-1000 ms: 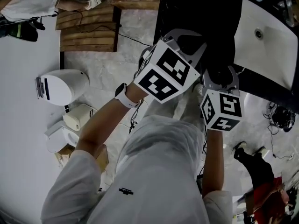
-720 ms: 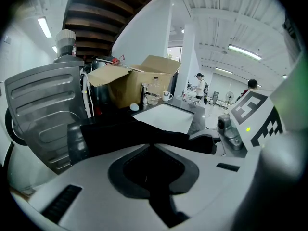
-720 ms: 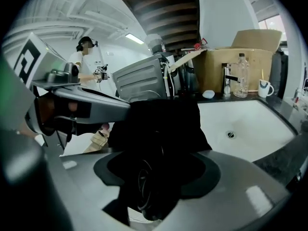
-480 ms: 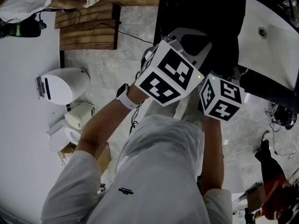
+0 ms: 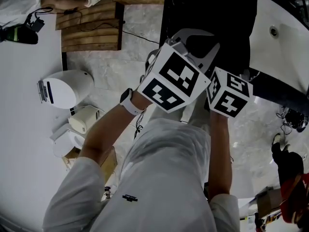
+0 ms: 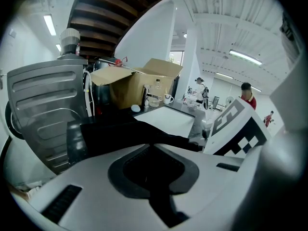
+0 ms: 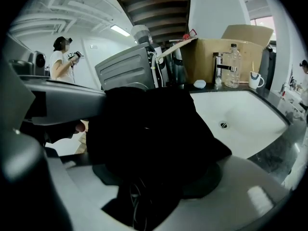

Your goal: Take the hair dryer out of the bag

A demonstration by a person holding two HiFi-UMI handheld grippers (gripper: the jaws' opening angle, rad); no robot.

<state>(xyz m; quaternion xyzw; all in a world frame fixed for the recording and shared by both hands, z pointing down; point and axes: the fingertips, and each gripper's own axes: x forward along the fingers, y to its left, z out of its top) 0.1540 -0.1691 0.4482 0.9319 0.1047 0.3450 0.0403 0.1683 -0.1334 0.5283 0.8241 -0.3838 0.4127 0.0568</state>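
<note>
- Dark table [image 5: 212,4] by a white sink [image 5: 282,37] carries the black bag [image 7: 149,124].
- Left hand-held gripper [image 6: 154,146], nearly closed, apparently pinches the bag's edge to steady it.
- Right hand-held gripper [image 7: 149,177], its jaws just opened wide over the bag, grips nothing; the hair dryer is unseen, presumably inside.

1. Ceiling strip lights [image 6: 243,57] are lighting the scene brightly.
2. The black bag [image 7: 149,129] is showing as featureless shadow.
3. Wide-angle distortion is bending lines and darkening corners.
4. The white sink [image 7: 240,114] is glaring mildly.
</note>
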